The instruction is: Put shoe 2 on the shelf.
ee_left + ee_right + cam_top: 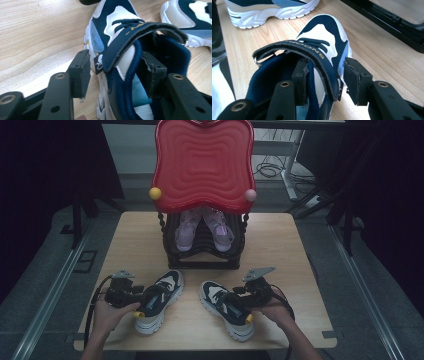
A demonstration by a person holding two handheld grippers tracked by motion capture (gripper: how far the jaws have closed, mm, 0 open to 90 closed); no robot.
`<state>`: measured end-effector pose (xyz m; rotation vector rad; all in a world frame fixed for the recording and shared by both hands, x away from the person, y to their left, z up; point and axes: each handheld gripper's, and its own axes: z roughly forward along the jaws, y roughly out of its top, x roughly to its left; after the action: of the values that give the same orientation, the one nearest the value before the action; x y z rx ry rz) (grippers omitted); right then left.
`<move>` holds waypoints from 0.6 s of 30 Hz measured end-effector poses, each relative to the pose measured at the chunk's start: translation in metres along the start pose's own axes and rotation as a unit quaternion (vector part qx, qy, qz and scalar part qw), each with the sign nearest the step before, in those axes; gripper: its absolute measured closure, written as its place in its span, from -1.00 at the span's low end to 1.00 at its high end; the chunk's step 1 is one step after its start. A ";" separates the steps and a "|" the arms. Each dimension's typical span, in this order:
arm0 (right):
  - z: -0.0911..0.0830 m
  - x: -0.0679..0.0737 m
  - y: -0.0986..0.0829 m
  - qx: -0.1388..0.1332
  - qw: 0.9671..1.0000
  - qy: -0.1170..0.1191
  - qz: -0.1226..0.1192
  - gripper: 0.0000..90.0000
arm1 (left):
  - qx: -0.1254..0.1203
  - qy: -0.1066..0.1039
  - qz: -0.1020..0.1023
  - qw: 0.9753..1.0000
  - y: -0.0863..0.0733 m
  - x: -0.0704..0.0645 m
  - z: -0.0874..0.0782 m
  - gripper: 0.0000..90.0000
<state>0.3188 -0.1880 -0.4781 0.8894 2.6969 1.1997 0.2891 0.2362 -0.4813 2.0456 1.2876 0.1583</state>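
Your left gripper straddles the outer collar wall of the left sneaker: one jaw sits inside the opening, the other outside beside the strap, and they are parted with a gap left on the outer side, so the hold looks loose rather than clamped. Your right gripper mirrors this on the right sneaker, inner jaw against the collar padding, outer jaw just clear of the sidewall. Both shoes rest on the tabletop, toes pointing ahead of you toward the black shoe rack, where a purple pair already sits. Gripping at the collar likely lets you lift each shoe level.
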 end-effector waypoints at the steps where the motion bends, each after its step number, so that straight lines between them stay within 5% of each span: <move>1: 0.001 0.000 0.000 0.001 1.000 0.001 0.003 0.28 | 0.001 0.002 0.000 1.000 0.000 0.000 0.001 0.09; 8: 0.002 0.000 0.002 0.008 1.000 0.007 0.005 0.48 | 0.000 -0.009 0.009 1.000 0.000 -0.001 0.003 0.45; 18: 0.000 0.003 0.000 -0.003 1.000 -0.006 -0.003 0.60 | -0.016 0.004 0.002 1.000 -0.002 -0.005 0.001 0.58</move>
<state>0.3161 -0.1859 -0.4773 0.8858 2.6824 1.1962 0.2860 0.2322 -0.4823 2.0220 1.2770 0.1885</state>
